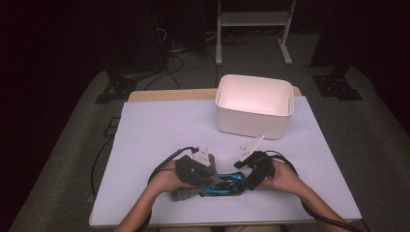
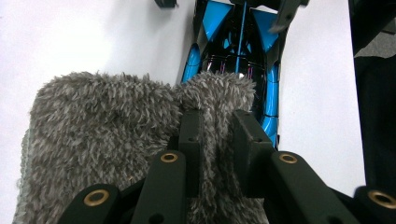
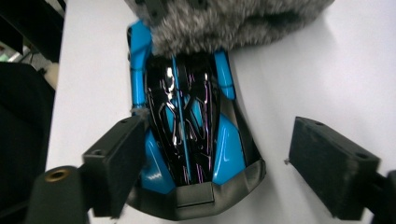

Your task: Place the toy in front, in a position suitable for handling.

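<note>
A blue and black toy car (image 1: 226,184) lies on the white table cover near the front edge. A grey fluffy cloth (image 2: 102,130) covers one end of the car (image 2: 233,46). My left gripper (image 2: 217,116) is shut on a raised fold of that cloth, over the car's end. In the high view the left gripper (image 1: 202,169) sits on the cloth (image 1: 191,176). My right gripper (image 3: 222,140) stands open astride the other end of the car (image 3: 187,121); its left jaw is against the car's side and its right jaw is well apart. The cloth (image 3: 224,23) shows at the top of the right gripper view.
A white plastic bin (image 1: 254,121) stands at the back right of the table cover (image 1: 159,125). The table's front edge lies just behind the car. Dark floor, cables and a white stand (image 1: 251,19) lie beyond the table.
</note>
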Demonstrator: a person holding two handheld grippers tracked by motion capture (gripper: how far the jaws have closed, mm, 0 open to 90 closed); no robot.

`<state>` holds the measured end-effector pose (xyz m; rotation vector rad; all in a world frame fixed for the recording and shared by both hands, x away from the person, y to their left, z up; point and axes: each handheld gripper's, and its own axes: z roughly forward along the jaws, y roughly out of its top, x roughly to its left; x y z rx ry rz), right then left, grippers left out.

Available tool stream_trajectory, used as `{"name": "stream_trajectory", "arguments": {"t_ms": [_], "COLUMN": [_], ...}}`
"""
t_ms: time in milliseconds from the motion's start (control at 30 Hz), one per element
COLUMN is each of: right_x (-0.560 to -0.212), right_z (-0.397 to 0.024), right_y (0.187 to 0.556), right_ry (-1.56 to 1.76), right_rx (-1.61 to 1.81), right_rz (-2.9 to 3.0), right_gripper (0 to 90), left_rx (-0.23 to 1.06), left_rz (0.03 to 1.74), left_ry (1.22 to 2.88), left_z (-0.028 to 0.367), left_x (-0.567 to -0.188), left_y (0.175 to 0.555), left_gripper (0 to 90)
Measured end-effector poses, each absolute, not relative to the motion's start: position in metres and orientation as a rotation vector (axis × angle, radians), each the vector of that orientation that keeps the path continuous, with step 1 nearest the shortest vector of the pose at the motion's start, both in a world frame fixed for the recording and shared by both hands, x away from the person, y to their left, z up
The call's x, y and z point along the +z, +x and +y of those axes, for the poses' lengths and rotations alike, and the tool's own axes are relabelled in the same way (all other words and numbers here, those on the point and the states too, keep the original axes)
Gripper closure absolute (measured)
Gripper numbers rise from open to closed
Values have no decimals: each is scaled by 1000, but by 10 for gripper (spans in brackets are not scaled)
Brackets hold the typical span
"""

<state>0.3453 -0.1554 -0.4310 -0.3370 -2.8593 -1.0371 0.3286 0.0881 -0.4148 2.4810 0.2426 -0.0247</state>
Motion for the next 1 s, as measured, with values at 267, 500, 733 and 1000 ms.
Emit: {"name": "stream_trajectory", "arguments": {"t_ms": [267, 500, 733, 1000], "right_x": [-443, -449, -447, -437], "right_z": [-157, -160, -160, -161], "right_y": [357, 360, 352, 325], "right_ry": [-451, -487, -481, -353], "right_rx": [-1014, -1033, -1071, -1186], "right_rz": [-2711, -2591, -2631, -2832], "right_gripper": [210, 317, 321, 342], "left_rx": [-10, 16, 9, 6], "left_rz": [241, 283, 311, 349], "left_ry": [2490, 2470, 2444, 2428], "left_z": [89, 91, 90, 82], "left_x": [-412, -403, -395, -388], "left_y": [330, 337, 345, 355], "left_gripper": [750, 751, 750, 751]}}
